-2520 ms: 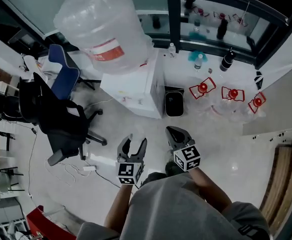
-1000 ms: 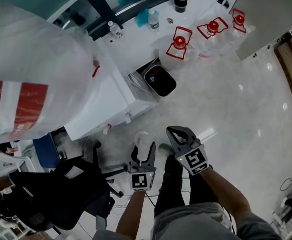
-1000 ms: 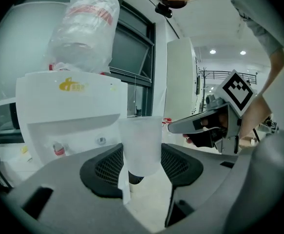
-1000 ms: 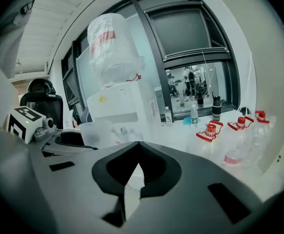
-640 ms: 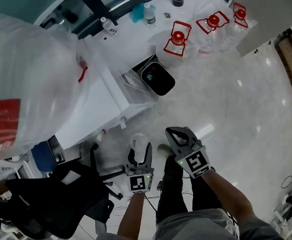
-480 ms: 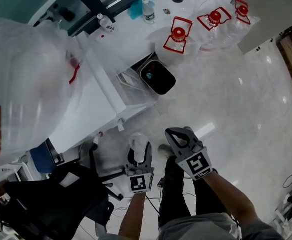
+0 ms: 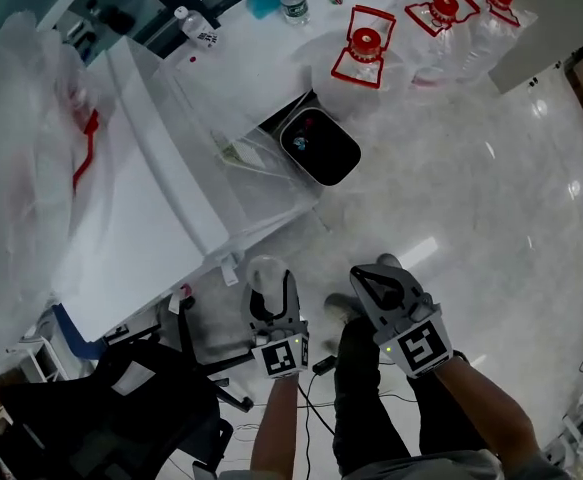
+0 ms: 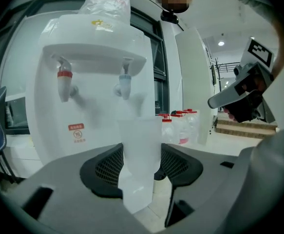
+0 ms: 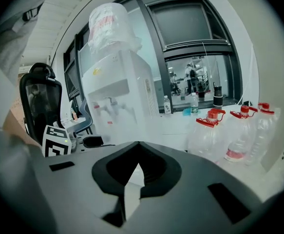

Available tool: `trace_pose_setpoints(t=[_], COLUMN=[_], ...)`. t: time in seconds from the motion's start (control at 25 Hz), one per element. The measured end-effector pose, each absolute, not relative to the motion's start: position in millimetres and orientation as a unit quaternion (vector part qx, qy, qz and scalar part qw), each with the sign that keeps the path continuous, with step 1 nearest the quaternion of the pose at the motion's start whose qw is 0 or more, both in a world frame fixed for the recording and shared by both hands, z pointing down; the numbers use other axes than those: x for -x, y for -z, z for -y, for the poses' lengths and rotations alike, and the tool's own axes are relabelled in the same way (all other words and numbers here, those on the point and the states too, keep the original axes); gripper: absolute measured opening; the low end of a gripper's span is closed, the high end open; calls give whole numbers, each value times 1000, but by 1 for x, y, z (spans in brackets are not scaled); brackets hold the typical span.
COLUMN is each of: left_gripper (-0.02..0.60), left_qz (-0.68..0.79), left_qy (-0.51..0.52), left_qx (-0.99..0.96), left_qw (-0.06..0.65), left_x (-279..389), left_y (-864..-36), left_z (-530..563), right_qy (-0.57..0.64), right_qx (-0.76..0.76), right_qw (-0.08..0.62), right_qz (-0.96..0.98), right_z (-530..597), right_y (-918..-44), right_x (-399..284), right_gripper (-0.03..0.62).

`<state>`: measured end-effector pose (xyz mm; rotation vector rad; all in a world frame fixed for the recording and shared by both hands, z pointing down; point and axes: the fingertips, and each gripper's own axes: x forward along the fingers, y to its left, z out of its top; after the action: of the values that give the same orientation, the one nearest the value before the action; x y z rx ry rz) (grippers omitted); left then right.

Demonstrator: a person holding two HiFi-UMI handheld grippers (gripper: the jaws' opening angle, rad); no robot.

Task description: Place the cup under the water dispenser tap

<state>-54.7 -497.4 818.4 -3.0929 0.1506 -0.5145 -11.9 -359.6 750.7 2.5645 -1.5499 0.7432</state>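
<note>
Cup (image 7: 263,268) gripped by the left gripper (image 7: 271,288), close in front of the water dispenser (image 7: 151,218).

Left forearm (image 7: 276,423) enters from 6 o'clock, with its gripper pointing toward 12 and tipped a little below level. Jaws stand wide, both pads pressing the sides of the translucent cup, which sits upright between them. Left gripper view: cup at centre, blue tap (image 8: 123,84) at 11 o'clock above it, red tap (image 8: 64,82) further out at 10 o'clock. Cup rim sits lower than both spouts and is not touching the dispenser front. Right gripper (image 7: 363,276) is at 3 o'clock of the left one, and its forearm (image 7: 486,418) comes in from 5 o'clock. Its jaws are closed tip to tip, nothing between them.
</note>
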Motion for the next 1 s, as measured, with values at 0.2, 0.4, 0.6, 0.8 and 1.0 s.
trace_pose_setpoints(t=[0.2, 0.4, 0.6, 0.8, 1.0], left_gripper=[242, 241, 241, 240, 239], left_qz=[-74, -97, -104, -114, -126], left_qy=[150, 134, 130, 129, 134], left_qx=[986, 986, 985, 984, 982], left_qw=[9, 22, 34, 46, 40], left_x=[41, 38, 27, 25, 20], left_y=[-852, -879, -900, -919, -925], left_z=[515, 533, 539, 545, 551], right_qy=[-251, -263, -279, -287, -294], right_qx=[-828, -829, -829, -828, -830], right_qw=[41, 50, 52, 52, 50], right_qz=[500, 492, 482, 479, 471], right_z=[348, 335, 324, 319, 313], right_y=[-781, -805, -825, -835, -839], right_x=[14, 16, 16, 19, 15], right_gripper=[9, 9, 9, 9, 9])
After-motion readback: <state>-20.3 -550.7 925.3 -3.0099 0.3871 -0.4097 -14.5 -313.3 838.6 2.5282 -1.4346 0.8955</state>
